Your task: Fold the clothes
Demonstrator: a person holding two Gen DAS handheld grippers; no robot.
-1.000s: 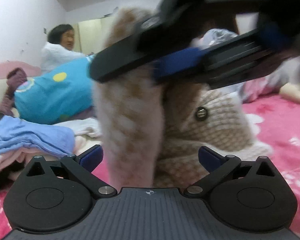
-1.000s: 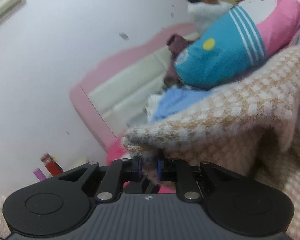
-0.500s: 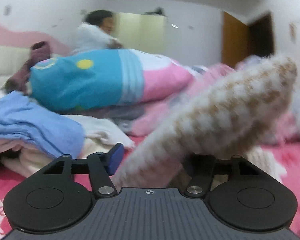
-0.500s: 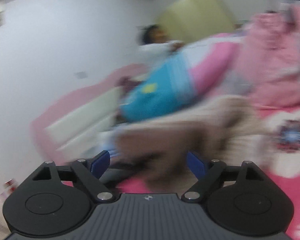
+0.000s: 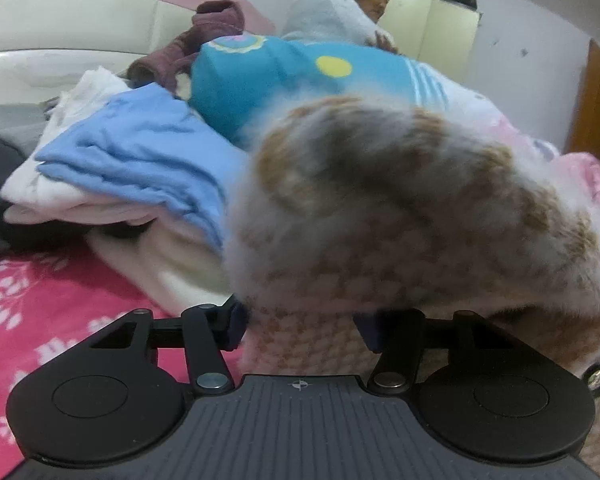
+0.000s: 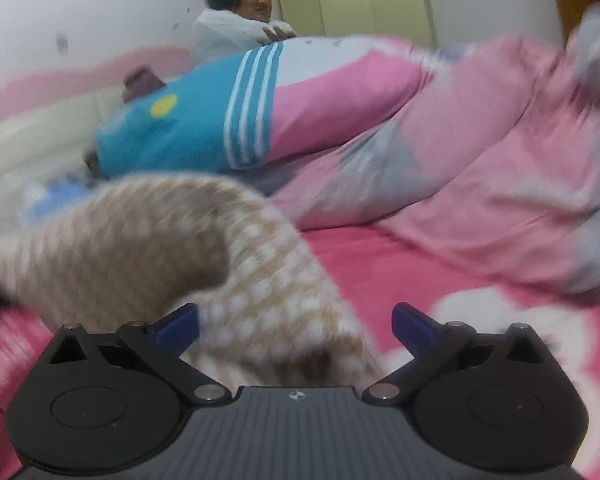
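Observation:
A fuzzy beige-and-white knit sweater (image 5: 400,208) bulges close to the left wrist camera, blurred. My left gripper (image 5: 300,328) has a thick fold of it filling the gap between its blue pads; its jaws are closing and press on the knit. In the right wrist view the same sweater (image 6: 172,240) droops across the lower left and passes between the fingers of my right gripper (image 6: 296,326). That gripper's jaws are opening wide and its pads stand clear of the fabric. The sweater's lower part is hidden behind both gripper bodies.
A pile of clothes topped by a light blue garment (image 5: 140,152) lies left on the pink floral bedsheet (image 5: 40,300). A blue-and-pink cushion (image 6: 204,128) and a pink quilt (image 6: 480,160) fill the back. A person (image 6: 236,12) sits behind by the padded headboard (image 5: 60,28).
My right gripper let go of the sweater's edge, opened wide and swung toward the quilt. My left gripper closed in on the sleeve and rolled, moving toward the clothes pile.

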